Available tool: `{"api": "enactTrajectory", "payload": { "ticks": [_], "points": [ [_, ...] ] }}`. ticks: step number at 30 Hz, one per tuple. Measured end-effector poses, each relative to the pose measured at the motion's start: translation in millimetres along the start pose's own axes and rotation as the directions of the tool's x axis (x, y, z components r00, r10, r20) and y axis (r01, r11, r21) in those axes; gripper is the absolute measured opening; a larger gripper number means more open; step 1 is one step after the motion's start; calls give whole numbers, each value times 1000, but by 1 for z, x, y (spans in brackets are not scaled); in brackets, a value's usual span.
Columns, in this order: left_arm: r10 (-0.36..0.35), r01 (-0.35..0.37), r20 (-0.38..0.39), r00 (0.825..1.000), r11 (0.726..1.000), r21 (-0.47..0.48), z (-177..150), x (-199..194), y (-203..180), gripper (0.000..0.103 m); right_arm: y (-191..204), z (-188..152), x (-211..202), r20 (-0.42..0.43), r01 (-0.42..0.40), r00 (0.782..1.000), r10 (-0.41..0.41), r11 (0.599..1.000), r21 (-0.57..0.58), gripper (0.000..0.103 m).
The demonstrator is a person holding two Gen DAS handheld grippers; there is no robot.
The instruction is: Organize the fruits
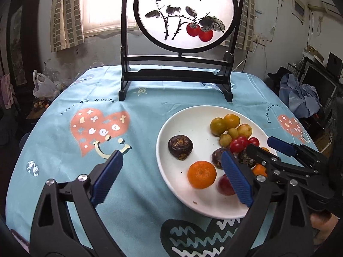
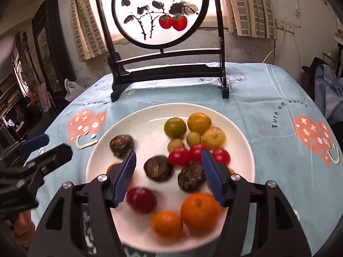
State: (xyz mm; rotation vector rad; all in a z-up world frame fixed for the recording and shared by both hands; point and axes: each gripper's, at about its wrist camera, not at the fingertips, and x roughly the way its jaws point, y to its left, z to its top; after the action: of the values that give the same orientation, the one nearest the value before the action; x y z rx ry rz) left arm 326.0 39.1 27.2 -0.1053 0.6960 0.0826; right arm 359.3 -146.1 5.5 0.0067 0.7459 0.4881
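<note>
A white plate on the blue tablecloth carries the fruit: three dark brown wrinkled fruits, two oranges, a red plum, three cherry tomatoes and several yellow-green citrus. My right gripper hovers open over the plate's near half, one brown fruit lying below between its fingers, untouched. My left gripper is open wide at the plate's left rim, holding nothing; an orange and a brown fruit lie ahead. Each gripper shows in the other's view: right gripper, left gripper.
A round painted screen in a dark wooden stand stands at the back of the table. A plastic bag lies off the table's far left, and bundled cloth off its right. Tablecloth left of the plate is bare.
</note>
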Motion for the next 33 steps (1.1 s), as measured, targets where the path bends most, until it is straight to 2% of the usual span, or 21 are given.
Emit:
{"api": "enactTrajectory", "payload": {
  "ticks": [1,3,4,5,7,9,12,15,17,19,22,33],
  "points": [
    [0,0,3,1000,1000,2,-4,-6,0,95,1,-5,-9,3,-5,1000,5,1000,-5,64],
    [3,-3,3,1000,1000,10,-14,-16,-2,96,6,-16,-26,-9,-6,1000,5,1000,-24,73],
    [3,-3,6,1000,1000,16,-19,-22,-3,97,8,-22,-35,-3,-9,1000,9,999,-34,93],
    [3,-3,10,1000,1000,21,-25,-28,-4,97,10,-29,-46,22,-12,1000,13,999,-46,102],
    [11,-12,21,1000,999,40,-39,-43,-7,99,14,-48,-69,73,-6,997,12,997,-75,102],
    [19,-21,27,999,998,60,-56,-57,-9,99,12,-69,-84,82,4,997,3,997,-81,102],
    [-6,2,36,999,995,96,-81,-73,-13,101,9,-95,-99,80,10,997,-4,997,-74,102],
    [8,-11,24,1000,991,134,-101,-80,-17,101,7,-116,-107,72,17,997,-12,998,-65,102],
    [-12,9,19,1000,987,160,-111,-85,-19,101,10,-126,-106,37,12,999,-9,997,-74,102],
    [1,-6,30,1000,985,171,-121,-88,-20,101,14,-131,-105,24,27,999,-25,995,-100,102],
    [8,-7,0,1000,985,172,-127,-84,-18,101,17,-133,-107,29,20,999,-17,993,-117,102],
    [13,-8,-28,1000,986,166,-130,-79,-17,101,13,-134,-105,20,21,1000,-19,994,-107,102]
  ]
}}
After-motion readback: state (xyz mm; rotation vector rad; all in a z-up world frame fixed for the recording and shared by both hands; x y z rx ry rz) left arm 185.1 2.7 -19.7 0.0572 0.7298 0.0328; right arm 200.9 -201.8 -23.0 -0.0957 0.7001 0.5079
